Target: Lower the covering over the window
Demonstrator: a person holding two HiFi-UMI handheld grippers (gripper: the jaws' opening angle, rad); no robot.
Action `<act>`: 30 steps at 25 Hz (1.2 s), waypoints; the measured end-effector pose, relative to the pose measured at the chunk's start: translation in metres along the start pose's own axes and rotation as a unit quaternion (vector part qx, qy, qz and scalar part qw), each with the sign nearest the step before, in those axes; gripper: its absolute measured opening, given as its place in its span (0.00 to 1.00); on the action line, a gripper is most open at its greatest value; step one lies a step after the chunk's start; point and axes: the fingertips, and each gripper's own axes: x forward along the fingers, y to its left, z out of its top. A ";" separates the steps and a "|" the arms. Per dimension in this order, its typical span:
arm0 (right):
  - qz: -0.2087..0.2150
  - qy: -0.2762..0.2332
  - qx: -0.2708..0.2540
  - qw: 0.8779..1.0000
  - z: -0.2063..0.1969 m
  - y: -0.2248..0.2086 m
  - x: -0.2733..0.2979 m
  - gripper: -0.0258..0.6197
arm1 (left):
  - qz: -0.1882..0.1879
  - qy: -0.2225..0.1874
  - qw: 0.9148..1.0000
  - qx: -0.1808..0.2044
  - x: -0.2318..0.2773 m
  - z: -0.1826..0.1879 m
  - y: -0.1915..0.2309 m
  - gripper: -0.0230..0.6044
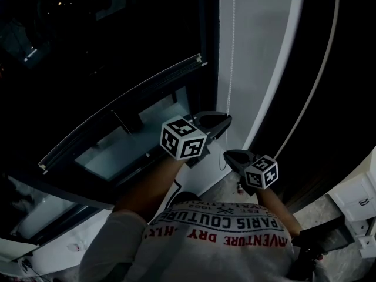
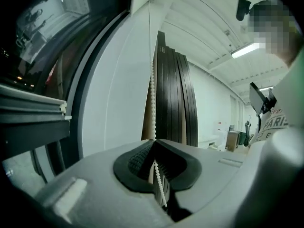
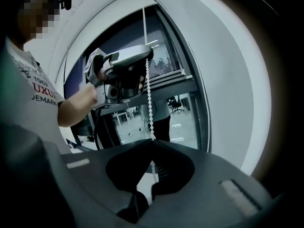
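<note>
Bead chain (image 2: 152, 87) is pinched in both your tools: left gripper (image 2: 155, 140) clamped on it higher up, right gripper (image 3: 153, 141) lower.

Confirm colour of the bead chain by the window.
The bead chain is white; shows best in the left gripper view.

A stack of dark panels (image 2: 175, 99) leans upright against a white wall (image 2: 211, 103), their edges side by side. On the ribbed ceiling above, 1 strip light (image 2: 247, 50) glows, with a small black camera (image 2: 243, 7) mounted near it. Far back stands a cardboard box (image 2: 232, 139). The head view shows a grey shirt (image 1: 223, 239) with red and black lettering, and a white box (image 1: 358, 201) at the lower right.
</note>
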 end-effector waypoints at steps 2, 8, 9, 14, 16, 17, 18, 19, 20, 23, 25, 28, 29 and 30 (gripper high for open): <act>-0.001 0.019 0.005 1.000 -0.016 -0.003 0.003 0.05 | 0.006 0.012 1.000 -0.006 0.002 -0.018 0.005 0.05; -0.006 0.056 0.020 0.998 -0.051 -0.009 0.008 0.05 | 0.022 0.027 0.999 -0.025 0.000 -0.059 0.013 0.05; -0.006 0.057 0.020 0.998 -0.054 -0.009 0.009 0.05 | 0.023 0.025 0.999 -0.025 -0.001 -0.061 0.014 0.05; 0.002 0.068 0.002 0.998 -0.055 -0.003 0.008 0.16 | 0.048 0.008 0.999 -0.020 -0.011 -0.061 0.026 0.05; 0.006 0.047 0.007 0.999 -0.039 -0.004 0.003 0.23 | 0.052 0.005 0.998 -0.021 -0.015 -0.062 0.029 0.05; 0.005 0.033 0.009 0.999 -0.027 -0.006 -0.001 0.24 | 0.052 0.004 0.998 -0.021 -0.016 -0.062 0.030 0.05; 0.002 0.018 0.008 1.000 -0.012 -0.010 -0.005 0.26 | 0.051 0.003 0.998 -0.020 -0.017 -0.062 0.030 0.05; -0.001 0.001 0.001 1.000 0.007 -0.013 -0.009 0.27 | 0.050 0.002 0.999 -0.019 -0.018 -0.062 0.030 0.05; -0.002 -0.017 -0.010 1.000 0.029 -0.014 -0.013 0.27 | 0.049 0.002 0.999 -0.018 -0.018 -0.061 0.030 0.05; 0.005 -0.071 -0.059 0.996 0.103 -0.006 -0.022 0.29 | 0.042 0.006 0.999 -0.016 -0.018 -0.061 0.026 0.05; 0.016 -0.110 -0.085 0.990 0.154 0.005 -0.028 0.29 | 0.036 0.010 0.999 -0.013 -0.017 -0.062 0.023 0.05; 0.027 -0.157 -0.104 0.982 0.218 0.021 -0.031 0.29 | 0.027 0.014 0.999 -0.011 -0.017 -0.062 0.018 0.05; 0.029 -0.167 -0.107 0.980 0.234 0.025 -0.031 0.29 | 0.025 0.016 1.000 -0.009 -0.017 -0.062 0.017 0.05; 0.031 -0.175 -0.110 0.978 0.246 0.028 -0.031 0.29 | 0.023 0.018 1.000 -0.008 -0.016 -0.062 0.015 0.05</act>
